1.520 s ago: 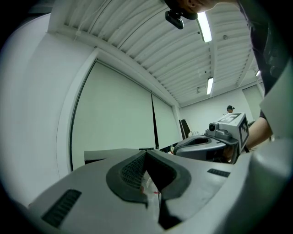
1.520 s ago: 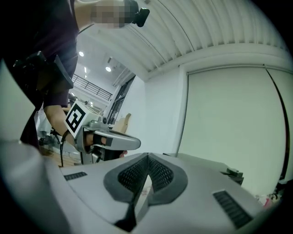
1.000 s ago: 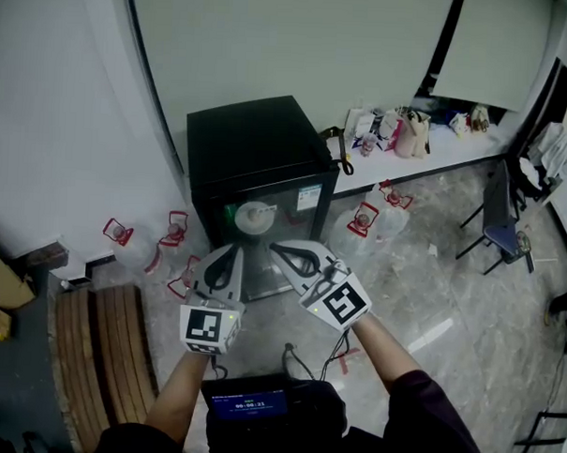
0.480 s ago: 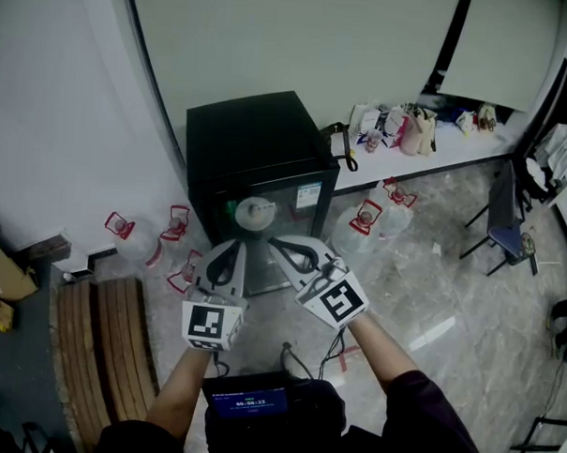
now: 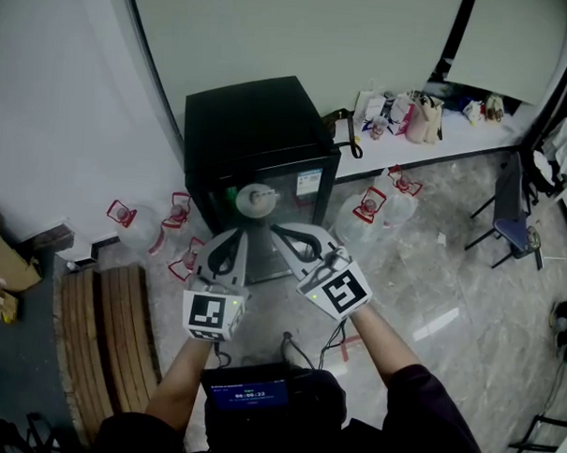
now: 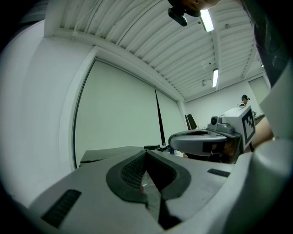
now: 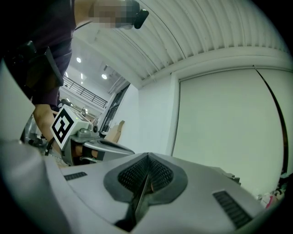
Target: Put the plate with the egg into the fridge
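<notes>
Black fridge (image 5: 259,140) stands just ahead of both gripper tips, and the plate (image 5: 256,201) with the egg shows at its front, a little beyond and between the two tips. It looks to sit behind a glass door, on an upper shelf, though I cannot be sure it is inside and not a reflection. The left gripper (image 5: 234,237) has its jaws pressed together with nothing between them. The right gripper (image 5: 278,235), just to its right, is closed and empty as well. Neither touches the fridge or the plate.

If the plate is indeed inside and the door closed, little seems left to do. If it has to be handled again, the trouble would start with the egg: it looks loose on the plate, so a pinch on one rim that lets the plate tip could send it rolling off. A door pulled with closed jaws could also slip free. Water jugs (image 5: 366,215) stand on the floor to the right of the right gripper, and more to the left of the left one, where a careless step could knock them.

Only the head view shows the fridge, plate, jugs and floor. Both gripper views tilt upward at ceiling, wall and blind; they show the pads meeting close up, and each catches the other gripper beside it, but not the plate.
</notes>
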Motion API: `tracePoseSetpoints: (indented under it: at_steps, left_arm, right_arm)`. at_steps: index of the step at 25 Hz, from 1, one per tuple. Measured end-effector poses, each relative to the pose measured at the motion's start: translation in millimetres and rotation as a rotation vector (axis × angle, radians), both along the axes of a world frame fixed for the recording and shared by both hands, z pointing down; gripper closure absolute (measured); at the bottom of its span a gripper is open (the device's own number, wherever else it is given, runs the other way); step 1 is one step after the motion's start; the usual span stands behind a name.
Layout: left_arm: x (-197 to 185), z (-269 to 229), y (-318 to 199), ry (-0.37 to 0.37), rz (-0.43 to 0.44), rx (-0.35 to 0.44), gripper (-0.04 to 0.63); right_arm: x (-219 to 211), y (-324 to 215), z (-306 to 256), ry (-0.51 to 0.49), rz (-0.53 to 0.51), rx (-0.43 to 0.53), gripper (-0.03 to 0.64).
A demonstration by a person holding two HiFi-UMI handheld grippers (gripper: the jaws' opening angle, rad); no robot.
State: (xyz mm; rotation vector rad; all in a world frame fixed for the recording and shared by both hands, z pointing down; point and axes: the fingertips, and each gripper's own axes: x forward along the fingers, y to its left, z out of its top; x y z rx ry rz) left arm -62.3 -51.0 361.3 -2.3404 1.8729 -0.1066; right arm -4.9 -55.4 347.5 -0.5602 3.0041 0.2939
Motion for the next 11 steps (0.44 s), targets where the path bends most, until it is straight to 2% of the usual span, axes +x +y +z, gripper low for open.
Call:
tracePoseSetpoints:
  at_steps: [11]
  left_arm:
    - [2,7,-13,-0.020,-0.019,-0.027,0.586]
  right_arm:
    - [1,-15,1,-0.008,-0.015,0.006,0.609]
